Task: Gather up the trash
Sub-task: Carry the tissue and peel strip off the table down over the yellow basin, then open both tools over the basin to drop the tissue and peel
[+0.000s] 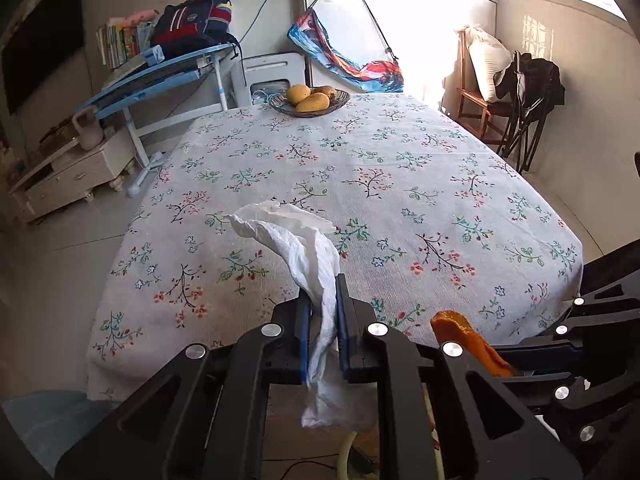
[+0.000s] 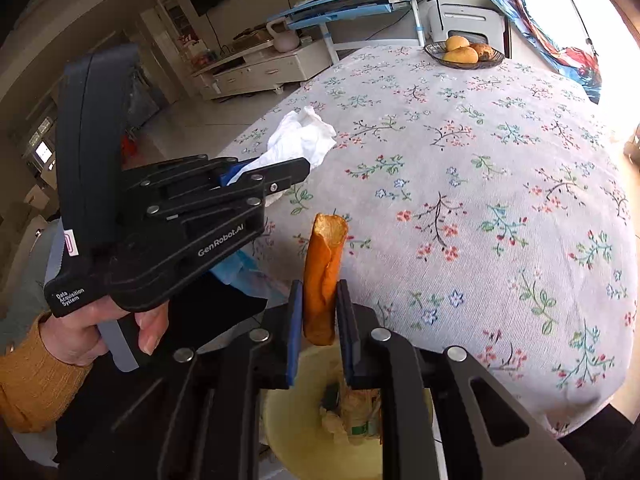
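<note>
I've got the left gripper (image 1: 323,332) at the near edge of the floral-cloth table (image 1: 400,184), pinched tight on a crumpled white tissue (image 1: 304,248). Right gripper (image 2: 318,320) clamps a curled orange fruit peel (image 2: 323,272) upright, above a pale yellow bin (image 2: 304,432) w/ scraps inside.

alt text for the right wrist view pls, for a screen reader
The right gripper is shut on an orange peel above a yellow bin of trash. To its left, the left gripper clamps a white tissue over a floral tablecloth.
</note>
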### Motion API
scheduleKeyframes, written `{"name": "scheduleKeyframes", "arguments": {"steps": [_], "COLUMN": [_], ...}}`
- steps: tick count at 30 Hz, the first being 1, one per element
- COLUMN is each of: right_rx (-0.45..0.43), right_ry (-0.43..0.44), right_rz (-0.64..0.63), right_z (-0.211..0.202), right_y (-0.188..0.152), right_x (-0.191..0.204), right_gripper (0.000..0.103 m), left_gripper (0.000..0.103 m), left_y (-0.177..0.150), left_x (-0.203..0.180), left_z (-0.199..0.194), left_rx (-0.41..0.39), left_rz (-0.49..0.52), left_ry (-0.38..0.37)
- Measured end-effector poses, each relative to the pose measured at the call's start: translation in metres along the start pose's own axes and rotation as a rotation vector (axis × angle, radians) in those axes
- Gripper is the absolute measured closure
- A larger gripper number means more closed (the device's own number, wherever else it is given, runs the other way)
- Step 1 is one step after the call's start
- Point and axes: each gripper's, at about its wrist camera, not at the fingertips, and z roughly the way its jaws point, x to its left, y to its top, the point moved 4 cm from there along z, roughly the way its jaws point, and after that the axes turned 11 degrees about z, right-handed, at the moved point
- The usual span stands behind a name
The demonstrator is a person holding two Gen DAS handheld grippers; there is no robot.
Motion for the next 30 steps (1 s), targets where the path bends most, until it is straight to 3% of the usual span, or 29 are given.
{"name": "scheduleKeyframes", "arguments": {"steps": [13, 20, 21, 23, 27, 30], "right_rx": [0.071, 0.134, 0.135, 0.128, 0.118, 0.099], "right_ry": [-0.118, -0.151, -0.155, -0.168, -0.207, -0.243], "right_rz": [-0.016, -0.051, -0.051, -0.045, -0.035, -0.033], "right_z": [-0.008, 0.006, 0.007, 0.006, 0.004, 0.001], "right_y": [-0.061, -0.074, -0.074, -0.074, -0.076, -0.078], "right_x": [-0.003, 0.001, 0.002, 0.001, -0.007, -0.01], "right_gripper": [0.086, 0.083, 0.08, 0.065, 0.055, 0.035], "left_gripper": [0.092, 0.091, 0.091, 0.091, 0.091, 0.089], "left_y": [-0.045, -0.072, -0.076, -0.083, -0.093, -0.1], "left_x": [-0.05, -0.072, -0.075, -0.08, -0.078, -0.074], "left_z": [-0.045, -0.051, -0.049, -0.045, -0.036, -0.032], "left_rx": [0.038, 0.104, 0.119, 0.148, 0.194, 0.213], "left_rz": [-0.022, -0.069, -0.072, -0.068, -0.105, -0.122], "left_ry": [-0.06, -0.161, -0.173, -0.187, -0.208, -0.196]}}
